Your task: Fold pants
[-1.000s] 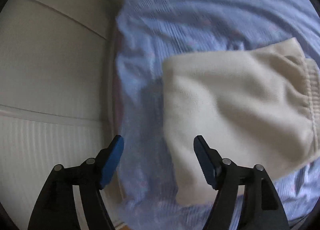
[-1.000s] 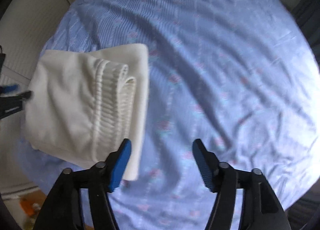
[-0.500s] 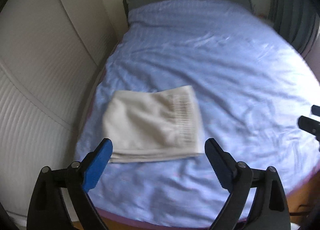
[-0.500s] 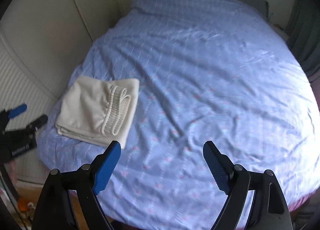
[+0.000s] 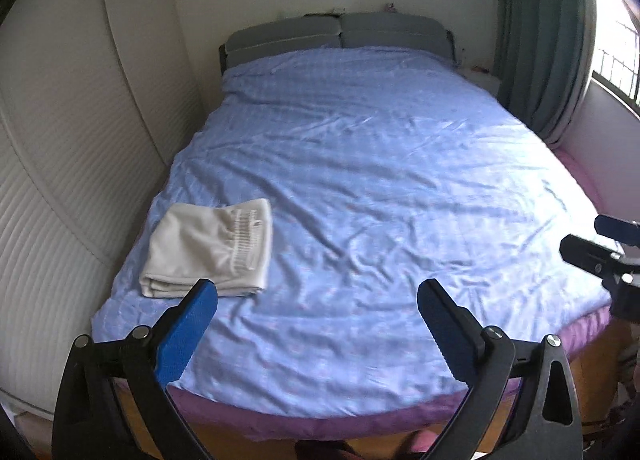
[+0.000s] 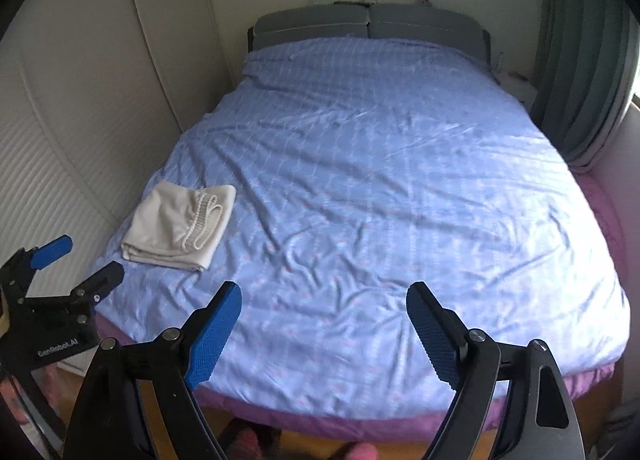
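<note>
Folded pants [image 5: 210, 246] lie on the bed [image 5: 380, 188]; both grippers' jaws gape wide, holding nothing.

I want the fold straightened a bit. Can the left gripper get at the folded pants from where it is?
Probably yes: the left gripper is open, nothing lies between it and the folded cream pants on the bed's near-left corner.

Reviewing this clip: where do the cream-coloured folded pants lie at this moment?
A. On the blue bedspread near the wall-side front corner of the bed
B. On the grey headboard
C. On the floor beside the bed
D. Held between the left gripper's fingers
A: the cream-coloured folded pants rest flat on the blue bedspread at its near corner by the wall, while the left gripper and right gripper both hang open and empty.
</note>
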